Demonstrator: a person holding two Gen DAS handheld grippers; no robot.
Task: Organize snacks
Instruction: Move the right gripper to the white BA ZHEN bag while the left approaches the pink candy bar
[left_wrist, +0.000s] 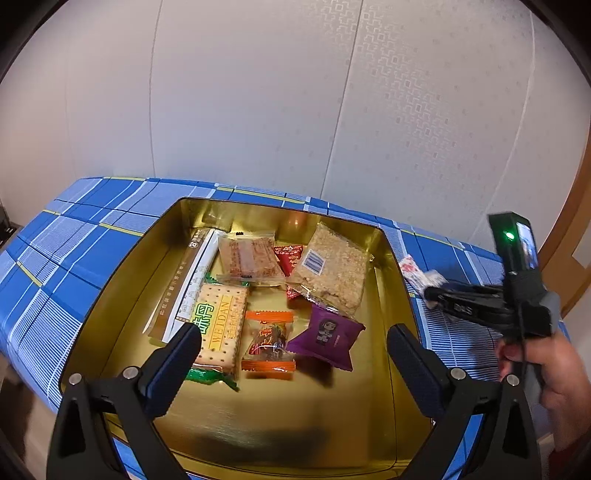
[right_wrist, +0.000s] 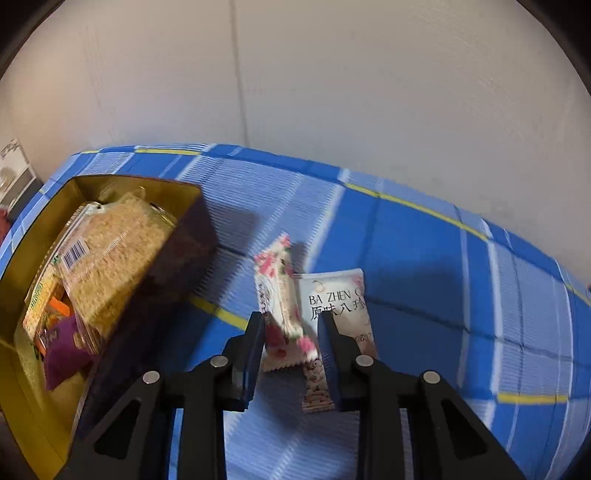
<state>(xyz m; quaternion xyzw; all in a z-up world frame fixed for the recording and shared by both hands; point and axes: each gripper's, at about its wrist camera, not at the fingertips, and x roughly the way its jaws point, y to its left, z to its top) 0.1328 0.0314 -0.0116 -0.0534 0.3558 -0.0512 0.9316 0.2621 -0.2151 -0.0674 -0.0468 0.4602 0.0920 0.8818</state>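
The right tool (right_wrist: 291, 328) pinches a floral snack packet (right_wrist: 282, 306) on the plaid bench (right_wrist: 424, 258) beside the gold tin (right_wrist: 22, 387), likely a pickup awaiting a lift into it, while the left tool (left_wrist: 293, 349) hovers spread above.

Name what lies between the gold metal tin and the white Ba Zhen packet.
One pink-flowered white packet, over the blue checked cloth; the right wrist view shows it.
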